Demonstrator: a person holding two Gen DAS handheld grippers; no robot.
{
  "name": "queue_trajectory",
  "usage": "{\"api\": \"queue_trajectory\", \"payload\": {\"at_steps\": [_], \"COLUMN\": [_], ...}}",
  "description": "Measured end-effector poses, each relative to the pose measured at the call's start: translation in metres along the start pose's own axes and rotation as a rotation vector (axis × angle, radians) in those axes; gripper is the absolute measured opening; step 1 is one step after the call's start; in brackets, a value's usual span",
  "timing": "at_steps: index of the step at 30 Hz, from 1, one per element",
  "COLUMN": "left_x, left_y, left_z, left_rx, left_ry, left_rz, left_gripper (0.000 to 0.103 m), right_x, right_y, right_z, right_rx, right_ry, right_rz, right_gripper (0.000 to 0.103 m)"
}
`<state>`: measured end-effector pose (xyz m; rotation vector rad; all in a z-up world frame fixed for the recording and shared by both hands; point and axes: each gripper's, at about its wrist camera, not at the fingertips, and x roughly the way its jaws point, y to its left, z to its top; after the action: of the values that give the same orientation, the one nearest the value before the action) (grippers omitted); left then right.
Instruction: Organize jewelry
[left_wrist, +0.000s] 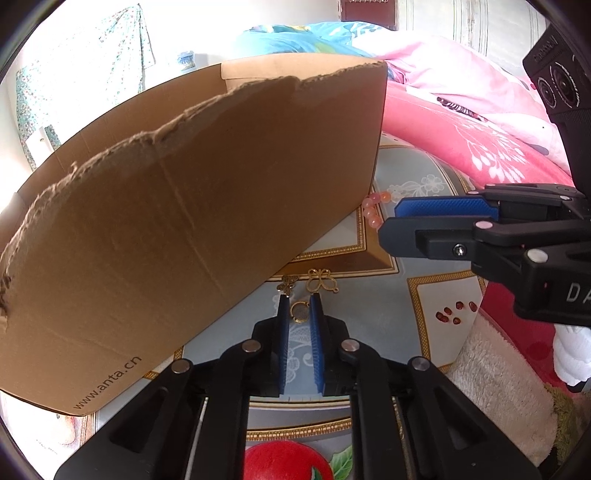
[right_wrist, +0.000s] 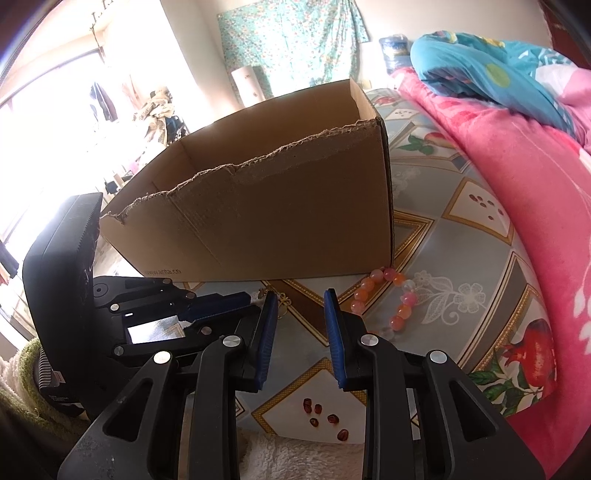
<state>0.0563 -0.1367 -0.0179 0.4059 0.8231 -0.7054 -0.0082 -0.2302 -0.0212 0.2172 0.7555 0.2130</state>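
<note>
The left tongs (left_wrist: 300, 301) pointed down at the desk (left_wrist: 373, 306), their blue pads close together with a small gold ring pendant (left_wrist: 300, 312) lying between the tips. The pads flanked the ring narrowly, but whether they actually pressed on it could not be told from the left wrist view. Just beyond the tips lay two gold filigree charms — a small flower-shaped one (left_wrist: 287, 285) and a larger butterfly-shaped one (left_wrist: 322, 280) — both close against the bottom edge of a cardboard box (left_wrist: 192, 206). The box stood open on the desk's patterned cover, its near wall torn along the top.

The right tongs (right_wrist: 300, 295) hung over the desk's near edge, parted with a clear gap and nothing between the pads. Ahead of them and a little to the right lay a bracelet of pink and orange beads (right_wrist: 382, 299), curled on the cover just beside the box's right-hand bottom corner. In the left wrist view only a few of those beads showed, peeking out beside that corner.

A pink quilt (right_wrist: 517, 192) lay heaped along the desk's right edge, with a blue patterned one (right_wrist: 480, 74) behind it. A pale fleecy cloth (left_wrist: 502, 376) sat at the near edge.
</note>
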Motion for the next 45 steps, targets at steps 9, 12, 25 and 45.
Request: {"api": "queue_trajectory", "payload": {"at_steps": [9, 12, 25, 45], "left_x": [-0.011, -0.012, -0.017, -0.017], "left_y": [0.016, 0.018, 0.024, 0.024], "left_z": [-0.014, -0.017, -0.025, -0.027], "left_rx": [-0.037, -0.042, -0.05, -0.05], "left_ry": [0.01, 0.005, -0.014, -0.018], "left_rz": [0.019, 0.019, 0.001, 0.005], "left_gripper": [0.011, 0.011, 0.011, 0.011], "right_x": [0.014, 0.023, 0.057, 0.047], "right_y": [0.014, 0.015, 0.021, 0.051], "right_z": [0.003, 0.006, 0.01, -0.018], "right_rx": [-0.071, -0.102, -0.217, -0.238], "right_ry": [0.033, 0.05, 0.131, 0.168], "right_rz": [0.022, 0.021, -0.017, -0.084], "right_gripper": [0.026, 0.026, 0.026, 0.003]}}
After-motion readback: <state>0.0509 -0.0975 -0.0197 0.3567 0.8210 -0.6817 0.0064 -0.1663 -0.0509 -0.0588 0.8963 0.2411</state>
